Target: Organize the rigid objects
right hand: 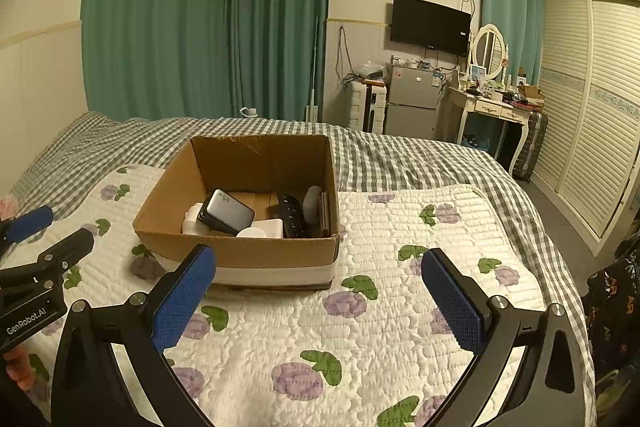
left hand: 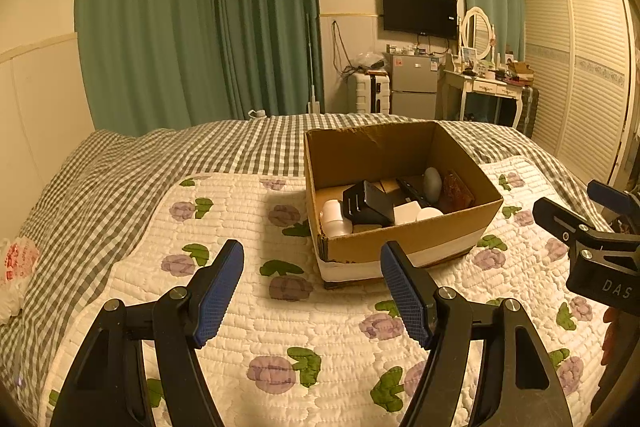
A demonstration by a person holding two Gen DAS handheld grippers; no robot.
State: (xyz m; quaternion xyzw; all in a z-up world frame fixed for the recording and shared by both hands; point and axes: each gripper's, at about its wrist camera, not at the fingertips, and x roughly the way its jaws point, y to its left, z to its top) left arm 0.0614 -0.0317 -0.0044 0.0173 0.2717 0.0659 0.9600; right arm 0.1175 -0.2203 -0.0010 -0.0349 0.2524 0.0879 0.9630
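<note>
A cardboard box (left hand: 412,239) stands on the flowered quilt (left hand: 280,327); it also shows in the right wrist view (right hand: 240,251). Inside lie a black power bank (right hand: 226,213), white chargers (right hand: 268,227), a black remote (right hand: 292,215), a grey oval object (right hand: 312,203) and a white bottle (left hand: 334,217). My left gripper (left hand: 312,291) is open and empty, held above the quilt in front of the box. My right gripper (right hand: 320,291) is open and empty, also in front of the box. Each gripper shows at the edge of the other's view.
The bed has a grey checked cover (left hand: 120,179). Green curtains (left hand: 192,19), a small fridge (right hand: 412,103), a dressing table (right hand: 492,107) and a white wardrobe (right hand: 592,99) stand beyond the bed. A red-and-white bag (left hand: 16,267) lies at the left.
</note>
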